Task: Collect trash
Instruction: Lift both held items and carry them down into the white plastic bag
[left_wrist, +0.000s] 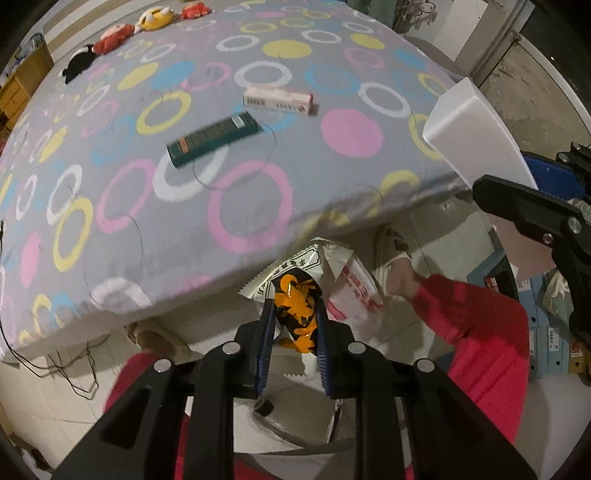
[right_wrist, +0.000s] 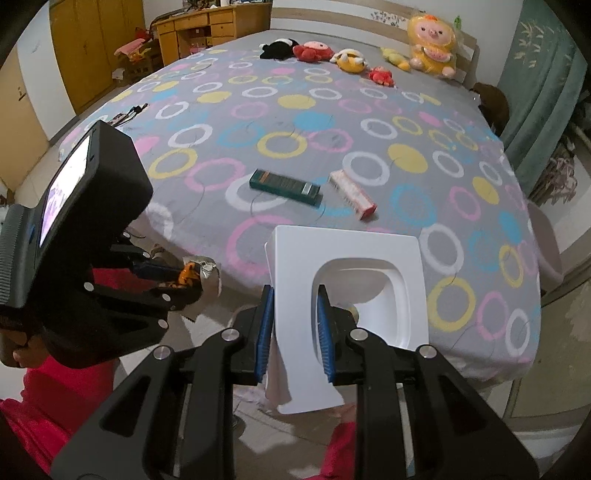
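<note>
My left gripper (left_wrist: 293, 306) is shut on a crumpled orange, black and silver snack wrapper (left_wrist: 297, 291), held past the bed's edge above the floor. My right gripper (right_wrist: 295, 295) is shut on the wall of a white plastic tray (right_wrist: 369, 251) with a rounded hollow; that tray (left_wrist: 469, 122) shows at the right of the left wrist view. On the bed lie a dark green box (left_wrist: 214, 138) (right_wrist: 284, 186) and a pink and white box (left_wrist: 279, 99) (right_wrist: 352, 194). The left gripper with its wrapper (right_wrist: 190, 275) appears at the left of the right wrist view.
The bed (right_wrist: 325, 122) has a grey sheet with coloured rings. Several plush toys (right_wrist: 430, 44) line its far side. Red trouser legs (left_wrist: 476, 339) and slippered feet stand on the tiled floor below. Wooden cabinets (right_wrist: 92, 44) stand at the back left; boxes (left_wrist: 550, 332) sit at the right.
</note>
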